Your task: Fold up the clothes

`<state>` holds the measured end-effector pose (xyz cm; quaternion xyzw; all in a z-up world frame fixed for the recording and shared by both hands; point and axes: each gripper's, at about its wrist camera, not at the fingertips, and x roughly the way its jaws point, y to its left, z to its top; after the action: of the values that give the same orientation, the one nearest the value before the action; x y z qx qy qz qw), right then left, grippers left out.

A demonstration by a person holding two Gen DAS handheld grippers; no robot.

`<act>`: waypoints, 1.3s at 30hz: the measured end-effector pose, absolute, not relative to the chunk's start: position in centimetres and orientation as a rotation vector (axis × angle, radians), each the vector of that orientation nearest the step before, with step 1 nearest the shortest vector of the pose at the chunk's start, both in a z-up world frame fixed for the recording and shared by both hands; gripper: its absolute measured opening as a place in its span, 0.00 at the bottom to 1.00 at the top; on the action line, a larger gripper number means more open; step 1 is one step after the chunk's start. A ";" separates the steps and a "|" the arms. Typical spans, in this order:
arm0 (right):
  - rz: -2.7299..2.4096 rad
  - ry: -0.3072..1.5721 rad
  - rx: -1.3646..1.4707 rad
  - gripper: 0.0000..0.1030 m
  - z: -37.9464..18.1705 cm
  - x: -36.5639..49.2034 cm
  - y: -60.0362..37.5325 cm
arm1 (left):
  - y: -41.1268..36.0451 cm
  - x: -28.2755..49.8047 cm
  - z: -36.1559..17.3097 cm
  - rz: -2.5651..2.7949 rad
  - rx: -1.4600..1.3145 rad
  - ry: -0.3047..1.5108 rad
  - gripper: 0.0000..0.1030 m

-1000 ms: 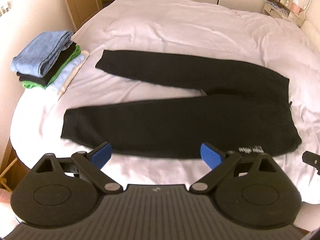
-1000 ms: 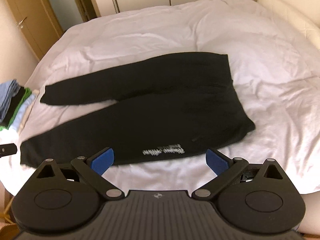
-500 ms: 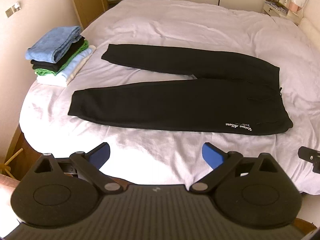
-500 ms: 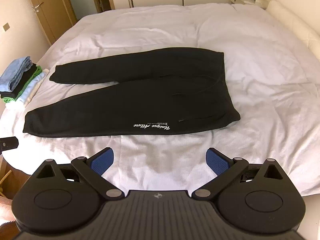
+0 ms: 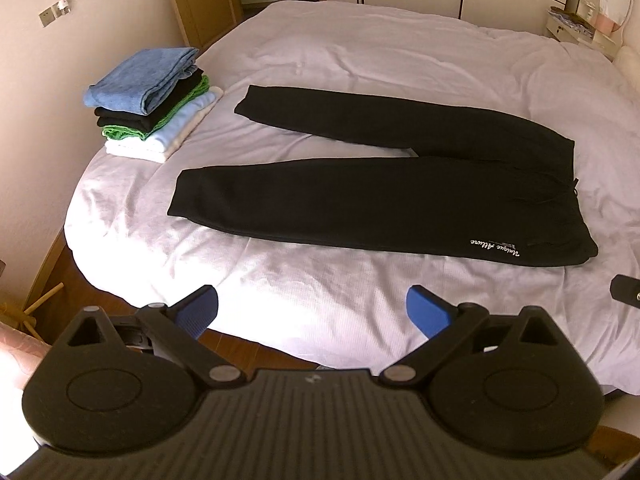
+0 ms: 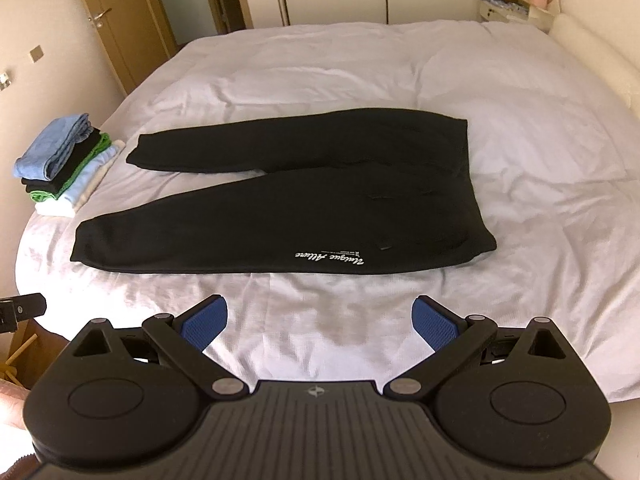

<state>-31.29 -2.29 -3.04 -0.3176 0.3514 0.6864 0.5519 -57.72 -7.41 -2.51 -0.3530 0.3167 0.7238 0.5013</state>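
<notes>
Near the bed's [image 5: 360, 320] front edge, the black trousers [image 5: 400, 204] lay flat; my left tool [image 5: 312, 312] and right tool [image 6: 320, 318] hung spread apart, empty. I judged pinching cuff and waistband evenly best.

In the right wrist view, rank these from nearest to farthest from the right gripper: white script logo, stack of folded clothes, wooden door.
1. white script logo, straight ahead on the black pants.
2. stack of folded clothes, far left on the bed's edge.
3. wooden door, behind, upper left.
</notes>
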 end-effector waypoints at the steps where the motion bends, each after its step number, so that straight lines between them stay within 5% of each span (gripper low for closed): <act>1: 1.625 0.830 -0.749 0.98 -3.0 -31.3 -2.3 | -7.5 -57.7 -2.5 1.750 -0.852 0.766 0.97; 21: 1.604 0.889 -0.764 1.00 -5.0 -29.4 -0.9 | -6.0 -57.2 -3.7 1.750 -0.873 0.768 0.99; 39: 1.409 1.105 -0.819 1.00 -13.4 -26.8 14.1 | 14.7 -59.5 -11.5 1.542 -0.939 0.913 0.99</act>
<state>-26.76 14.15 -13.36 -0.3466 0.4676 0.5959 0.5532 -59.52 14.68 -11.47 -0.3934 0.3825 0.6462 0.5305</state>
